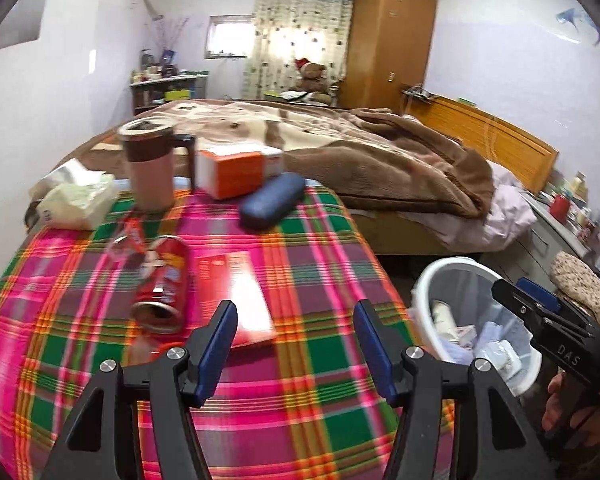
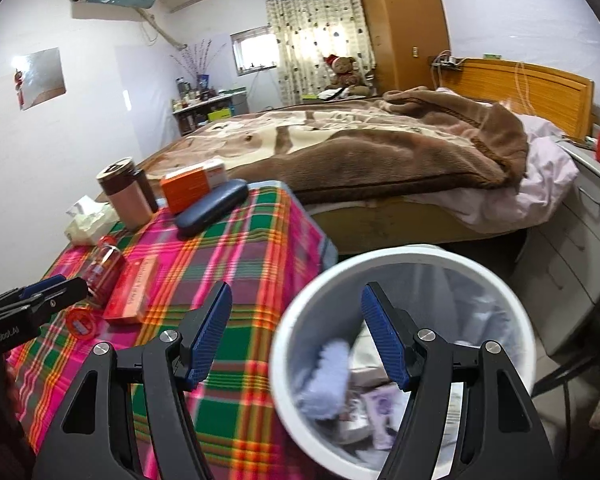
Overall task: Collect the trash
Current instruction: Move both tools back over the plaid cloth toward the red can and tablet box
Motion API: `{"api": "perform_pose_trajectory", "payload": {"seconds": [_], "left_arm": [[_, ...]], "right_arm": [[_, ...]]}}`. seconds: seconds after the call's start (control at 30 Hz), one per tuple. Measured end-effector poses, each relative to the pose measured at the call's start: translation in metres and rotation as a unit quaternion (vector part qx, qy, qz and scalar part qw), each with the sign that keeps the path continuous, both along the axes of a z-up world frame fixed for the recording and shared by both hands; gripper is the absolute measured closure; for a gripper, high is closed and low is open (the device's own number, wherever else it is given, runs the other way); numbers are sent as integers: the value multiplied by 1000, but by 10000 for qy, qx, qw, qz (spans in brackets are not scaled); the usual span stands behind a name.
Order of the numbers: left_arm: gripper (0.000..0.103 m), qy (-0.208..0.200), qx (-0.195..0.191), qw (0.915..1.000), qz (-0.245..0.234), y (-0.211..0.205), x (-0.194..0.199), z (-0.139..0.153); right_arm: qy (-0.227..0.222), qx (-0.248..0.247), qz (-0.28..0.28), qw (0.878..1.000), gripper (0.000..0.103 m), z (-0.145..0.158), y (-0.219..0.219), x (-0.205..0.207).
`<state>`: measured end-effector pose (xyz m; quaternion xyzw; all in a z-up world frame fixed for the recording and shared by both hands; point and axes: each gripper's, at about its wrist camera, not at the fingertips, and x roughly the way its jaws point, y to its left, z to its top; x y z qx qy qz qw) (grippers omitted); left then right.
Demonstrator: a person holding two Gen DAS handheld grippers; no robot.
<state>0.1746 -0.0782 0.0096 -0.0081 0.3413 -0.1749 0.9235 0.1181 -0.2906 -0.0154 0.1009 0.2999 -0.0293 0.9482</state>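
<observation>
— What's in the white bin (image 2: 300, 312)?

— Crumpled paper and wrappers (image 2: 364, 396), seen between and below the right gripper (image 2: 296, 328) jaws, which stand apart and empty.

— And the left gripper (image 1: 296, 344)?

— Jaws apart too, nothing between them. Just ahead of its left jaw the red chip can (image 1: 162, 284) lies on its side on the plaid cloth (image 1: 300, 420), open end toward it, beside a red box (image 1: 236, 296).

— Other containers?

— A pink mug (image 1: 150, 168) stands far beyond; its contents I can't tell.
</observation>
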Motion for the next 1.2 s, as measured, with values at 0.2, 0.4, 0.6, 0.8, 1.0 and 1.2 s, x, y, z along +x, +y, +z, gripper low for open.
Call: {"api": "perform_pose_trajectory", "payload": {"seconds": [0.2, 0.4, 0.6, 0.8, 1.0, 1.2], "left_arm": [[42, 5, 25, 9994, 357, 38, 14, -1], [41, 135, 75, 9982, 573, 65, 34, -9], [41, 415, 78, 9967, 693, 84, 62, -26], [41, 680, 23, 9954, 673, 93, 86, -44], [41, 850, 82, 9953, 458, 90, 107, -56], [41, 1053, 62, 9928, 560, 100, 127, -68]], "right_arm": [[86, 11, 225, 9997, 34, -3, 25, 15], [184, -122, 473, 9986, 34, -4, 50, 31], [371, -182, 686, 9968, 34, -11, 74, 51], [535, -181, 804, 9952, 34, -14, 92, 70], [712, -237, 958, 9926, 34, -22, 113, 85], [858, -246, 1146, 9894, 34, -28, 129, 92]]}}
